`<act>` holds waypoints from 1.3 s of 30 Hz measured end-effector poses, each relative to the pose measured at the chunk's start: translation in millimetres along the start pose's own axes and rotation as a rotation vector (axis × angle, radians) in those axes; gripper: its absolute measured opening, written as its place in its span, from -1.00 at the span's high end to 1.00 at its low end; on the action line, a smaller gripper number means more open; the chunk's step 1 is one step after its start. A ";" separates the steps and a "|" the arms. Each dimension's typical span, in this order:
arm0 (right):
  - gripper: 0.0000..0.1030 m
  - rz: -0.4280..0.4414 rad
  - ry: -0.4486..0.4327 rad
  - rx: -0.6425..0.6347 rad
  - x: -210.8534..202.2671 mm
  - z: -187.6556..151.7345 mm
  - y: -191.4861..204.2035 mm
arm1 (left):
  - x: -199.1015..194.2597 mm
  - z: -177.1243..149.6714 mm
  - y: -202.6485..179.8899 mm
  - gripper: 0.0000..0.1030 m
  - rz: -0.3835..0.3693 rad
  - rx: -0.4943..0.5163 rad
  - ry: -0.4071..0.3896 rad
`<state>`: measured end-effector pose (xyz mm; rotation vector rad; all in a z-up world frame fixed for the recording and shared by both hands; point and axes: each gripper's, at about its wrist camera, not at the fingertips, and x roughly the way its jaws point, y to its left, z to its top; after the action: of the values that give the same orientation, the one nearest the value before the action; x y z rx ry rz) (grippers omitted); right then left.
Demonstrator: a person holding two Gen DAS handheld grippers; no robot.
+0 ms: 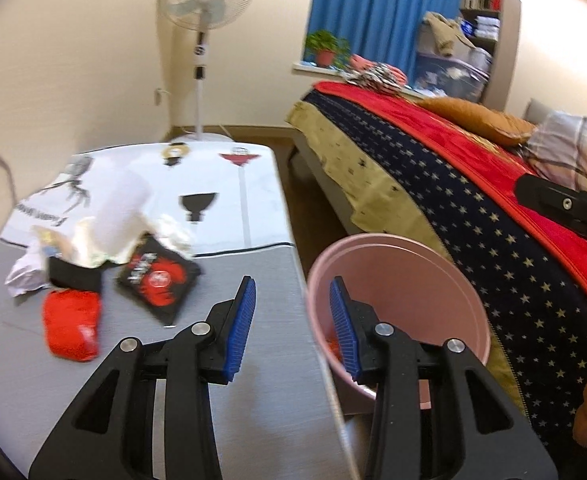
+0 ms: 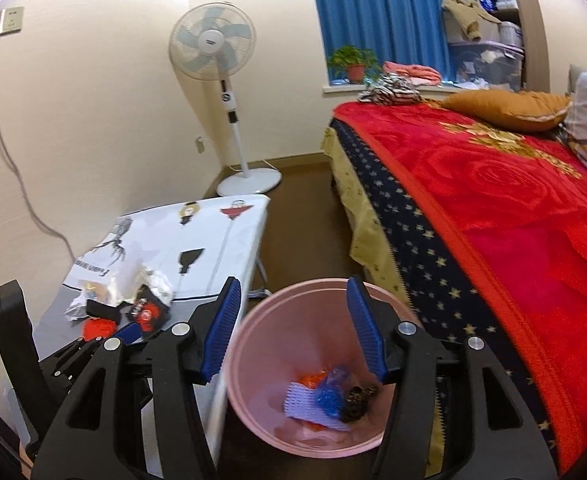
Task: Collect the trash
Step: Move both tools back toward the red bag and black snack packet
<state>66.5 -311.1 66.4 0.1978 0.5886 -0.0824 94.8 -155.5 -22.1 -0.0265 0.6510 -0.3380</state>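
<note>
A pink bin stands on the floor between the table and the bed; it also shows in the left wrist view. Inside lie a white foam net, a blue wrapper and a dark piece. On the table lie a red packet, a black-and-red packet, a black piece and crumpled white wrappers. My left gripper is open and empty over the table's right edge. My right gripper is open and empty above the bin.
The table is grey with a white printed cloth at its far end. A bed with a red blanket lies to the right. A standing fan stands by the far wall. A cable hangs on the left wall.
</note>
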 end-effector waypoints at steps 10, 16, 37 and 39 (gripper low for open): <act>0.27 0.138 0.020 -0.054 25.6 -5.0 61.1 | -16.5 -3.7 63.4 0.25 0.148 -0.114 -0.039; 0.40 0.193 0.058 -0.092 54.1 -14.1 93.9 | -15.0 -11.8 95.6 0.25 0.222 -0.170 -0.022; 0.01 0.294 0.282 -0.083 193.3 -55.8 150.2 | 16.2 -31.2 164.9 -0.45 0.379 -0.336 0.053; 0.00 0.304 0.305 -0.079 203.0 -59.1 152.6 | 21.5 -33.3 169.0 -0.53 0.388 -0.346 0.071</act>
<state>223.1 -153.8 -70.4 0.2227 0.8570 0.2691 141.6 0.1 -83.3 -0.2165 0.7620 0.1509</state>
